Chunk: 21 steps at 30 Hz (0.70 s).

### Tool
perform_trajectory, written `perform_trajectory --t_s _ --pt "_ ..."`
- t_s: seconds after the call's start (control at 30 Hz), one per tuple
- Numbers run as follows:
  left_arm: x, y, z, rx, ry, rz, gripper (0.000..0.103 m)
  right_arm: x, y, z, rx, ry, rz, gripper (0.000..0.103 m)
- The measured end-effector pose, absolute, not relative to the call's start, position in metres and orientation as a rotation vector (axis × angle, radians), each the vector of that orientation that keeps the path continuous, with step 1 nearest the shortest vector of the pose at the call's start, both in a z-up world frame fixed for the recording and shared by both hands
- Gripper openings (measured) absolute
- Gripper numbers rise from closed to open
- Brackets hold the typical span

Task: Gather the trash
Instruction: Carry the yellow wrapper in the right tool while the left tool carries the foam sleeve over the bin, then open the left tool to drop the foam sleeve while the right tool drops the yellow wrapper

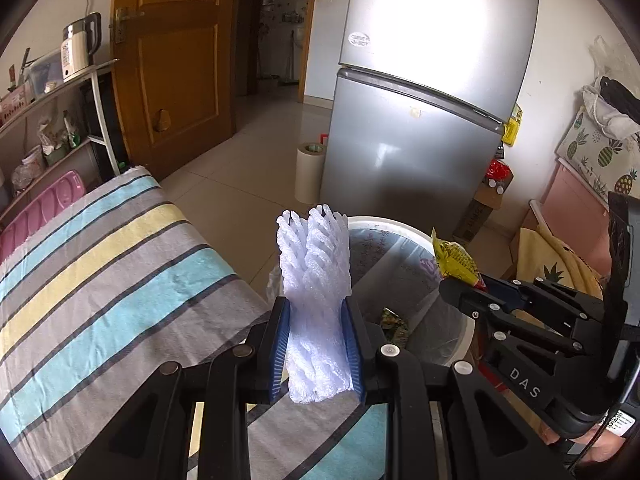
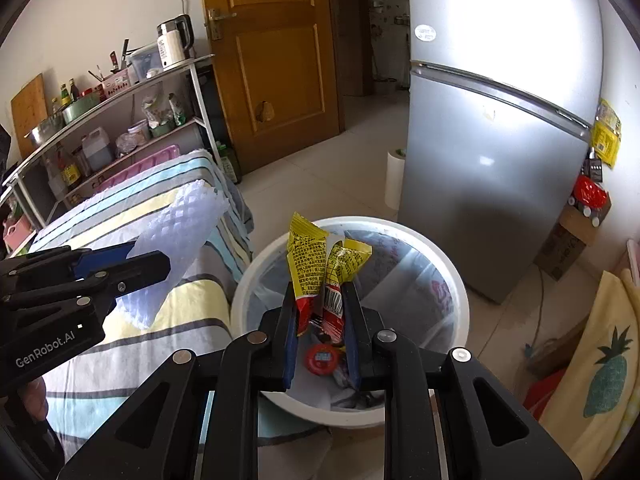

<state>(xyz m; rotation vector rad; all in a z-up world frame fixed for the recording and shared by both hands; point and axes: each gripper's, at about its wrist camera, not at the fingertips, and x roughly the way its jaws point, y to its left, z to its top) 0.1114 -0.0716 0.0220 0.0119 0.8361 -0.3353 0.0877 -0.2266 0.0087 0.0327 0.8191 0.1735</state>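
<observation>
Above the round white bin [image 2: 448,256], left fingers [image 1: 316,344] pinch netted foam sleeve [image 1: 314,256], right fingers [image 2: 322,320] crinkled yellow wrapper [image 2: 316,264].

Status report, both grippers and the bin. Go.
Left gripper shut on foam net. Right gripper shut on yellow wrapper, over the white bin. Nothing blocking the bin mouth.
</observation>
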Motion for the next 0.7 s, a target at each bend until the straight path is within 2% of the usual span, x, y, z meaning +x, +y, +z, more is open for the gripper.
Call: perform_trajectory --t_s 0.7 --pt "0.153 -0.107 -0.032 0.033 0.968 -0.356 0.029 0.119 -0.26 -0.044 0.03 0.96 0.067 0.022"
